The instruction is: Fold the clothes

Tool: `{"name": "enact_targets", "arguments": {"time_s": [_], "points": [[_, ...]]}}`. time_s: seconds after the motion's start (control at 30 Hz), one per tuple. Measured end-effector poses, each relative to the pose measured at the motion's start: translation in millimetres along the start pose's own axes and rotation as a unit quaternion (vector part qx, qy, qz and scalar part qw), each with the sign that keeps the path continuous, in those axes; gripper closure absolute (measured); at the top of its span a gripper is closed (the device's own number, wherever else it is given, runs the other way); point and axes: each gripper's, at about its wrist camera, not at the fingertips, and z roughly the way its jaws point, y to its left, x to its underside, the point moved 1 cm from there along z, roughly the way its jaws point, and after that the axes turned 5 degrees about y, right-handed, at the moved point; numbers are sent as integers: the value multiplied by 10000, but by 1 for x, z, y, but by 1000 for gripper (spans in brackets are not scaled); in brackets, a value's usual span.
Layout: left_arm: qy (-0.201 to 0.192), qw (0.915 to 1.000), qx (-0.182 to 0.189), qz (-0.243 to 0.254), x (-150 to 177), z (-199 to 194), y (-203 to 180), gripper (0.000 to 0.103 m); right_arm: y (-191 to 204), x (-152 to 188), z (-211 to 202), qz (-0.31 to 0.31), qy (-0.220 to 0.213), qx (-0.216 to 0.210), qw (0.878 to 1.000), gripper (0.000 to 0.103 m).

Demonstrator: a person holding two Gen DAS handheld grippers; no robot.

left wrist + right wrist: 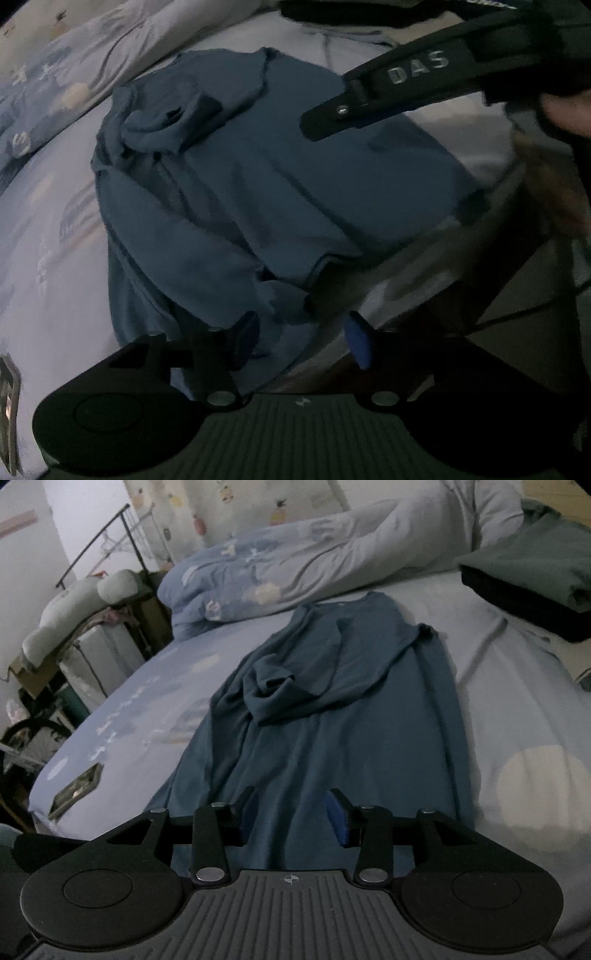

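Observation:
A dark blue long-sleeved shirt (332, 720) lies lengthwise on the pale blue bed sheet (147, 709), with a sleeve bunched across its chest (273, 690). My right gripper (291, 812) is open, just above the shirt's near hem, and the cloth shows between its blue-padded fingers. In the left wrist view the same shirt (258, 177) fills the middle. My left gripper (301, 338) is open over the shirt's near corner at the bed edge. A finger of the right gripper (332, 118), marked DAS, reaches in from the upper right above the shirt.
A rumpled patterned duvet (295, 561) lies along the back. A stack of folded dark clothes (524, 583) sits at the far right. A small flat shiny object (77, 786) lies by the bed's left edge. Boxes and a rack (74, 646) crowd the floor beside the bed.

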Motion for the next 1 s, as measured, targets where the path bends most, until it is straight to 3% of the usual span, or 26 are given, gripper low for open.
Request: {"name": "enact_targets", "arguments": {"time_s": [0.03,0.13,0.2,0.3,0.4,0.5,0.73,0.93,1.0], "points": [[5,10000,21,-97,0,1,3,71,0,0,1,1,1,2,10000,57],[-244,9968,172,-742,6,-12,24,92,3,0,-1,36,-10,14,10000,56],[-548,9893,265,-1329,15,-30,44,93,3,-1,-1,60,-32,7,10000,56],[-998,9696,403,-2199,27,-57,75,94,3,-3,0,89,-35,-24,10000,56],[-1438,9400,536,-3046,40,-84,106,94,2,-2,2,106,-28,-53,9999,56],[-2133,8953,540,-3873,60,-121,152,94,1,-2,4,119,18,-92,9999,56],[-3042,8267,-111,-4732,80,-168,270,94,6,-4,8,-20,178,-119,9998,56],[-3454,7617,-408,-5466,92,-165,370,94,15,-10,11,-143,353,-46,9993,56],[-3530,7461,-437,-5628,94,-161,398,94,19,-14,12,-213,402,3,9990,56]]}}
